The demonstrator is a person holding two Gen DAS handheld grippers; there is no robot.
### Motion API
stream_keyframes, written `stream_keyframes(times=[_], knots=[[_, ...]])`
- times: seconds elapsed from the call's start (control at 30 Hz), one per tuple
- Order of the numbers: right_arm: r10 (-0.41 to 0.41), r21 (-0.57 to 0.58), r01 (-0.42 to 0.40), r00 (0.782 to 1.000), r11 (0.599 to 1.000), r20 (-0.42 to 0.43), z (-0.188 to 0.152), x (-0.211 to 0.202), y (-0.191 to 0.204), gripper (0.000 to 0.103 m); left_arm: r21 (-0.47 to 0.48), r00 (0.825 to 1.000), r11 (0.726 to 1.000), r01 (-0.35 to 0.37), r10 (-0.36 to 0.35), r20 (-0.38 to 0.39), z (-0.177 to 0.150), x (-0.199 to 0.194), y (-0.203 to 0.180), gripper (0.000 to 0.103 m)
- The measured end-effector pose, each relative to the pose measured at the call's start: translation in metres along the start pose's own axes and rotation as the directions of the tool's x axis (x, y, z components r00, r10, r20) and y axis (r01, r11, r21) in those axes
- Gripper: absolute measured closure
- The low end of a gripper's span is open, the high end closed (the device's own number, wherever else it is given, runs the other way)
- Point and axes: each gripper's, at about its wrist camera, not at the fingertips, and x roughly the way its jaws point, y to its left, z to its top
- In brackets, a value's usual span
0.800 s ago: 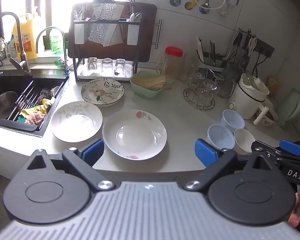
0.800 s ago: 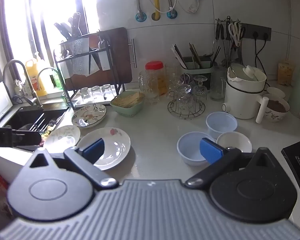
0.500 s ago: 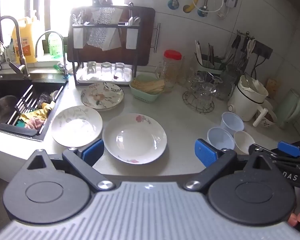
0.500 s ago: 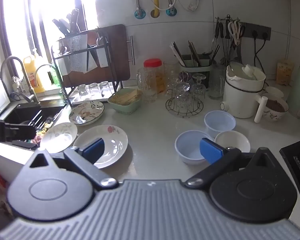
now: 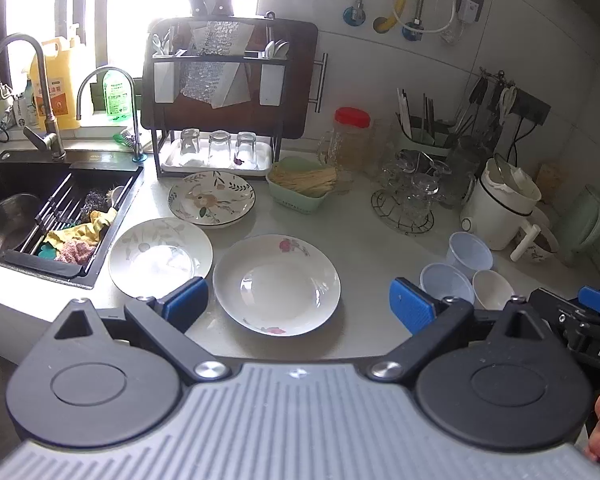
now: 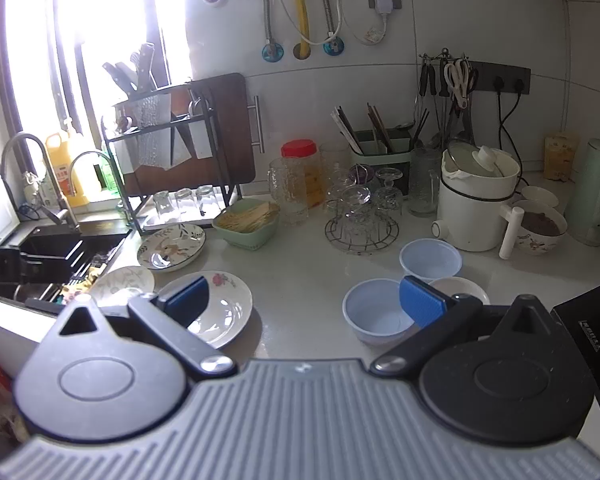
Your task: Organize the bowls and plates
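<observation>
Three plates lie on the white counter: a rose-patterned deep plate [image 5: 277, 283] in front, a leaf-patterned plate [image 5: 160, 255] to its left, a floral plate [image 5: 212, 199] behind. Three small bowls stand at the right: two pale blue [image 5: 446, 282] [image 5: 469, 250] and one white [image 5: 492, 288]. My left gripper [image 5: 298, 306] is open and empty, held above the counter's front edge before the rose plate. My right gripper [image 6: 304, 300] is open and empty, near the front blue bowl [image 6: 376, 316]; the rose plate [image 6: 220, 308] lies at its left.
A black sink [image 5: 32, 216] with a rack and cloths is at the left. A dish rack [image 5: 216, 120] with glasses, a green basket [image 5: 300, 188], a jar, a glass stand [image 5: 408, 200], a white cooker [image 5: 500, 208] and a kettle line the back wall.
Both grippers have drawn back and risen slightly, so the counter shows from a bit farther off. Plates and bowls have not moved. Both stay open.
</observation>
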Motion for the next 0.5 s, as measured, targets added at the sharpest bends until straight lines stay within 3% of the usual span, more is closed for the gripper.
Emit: stream_keyframes(times=[0.5], knots=[[-0.002,0.017,0.002,1.0,1.0,-0.008,-0.0043,-0.0059,-0.0034,0.0,-0.012,1.0,1.0,0.028,-0.028,-0.006,-0.0037,-0.0077,-0.0057,0.004]])
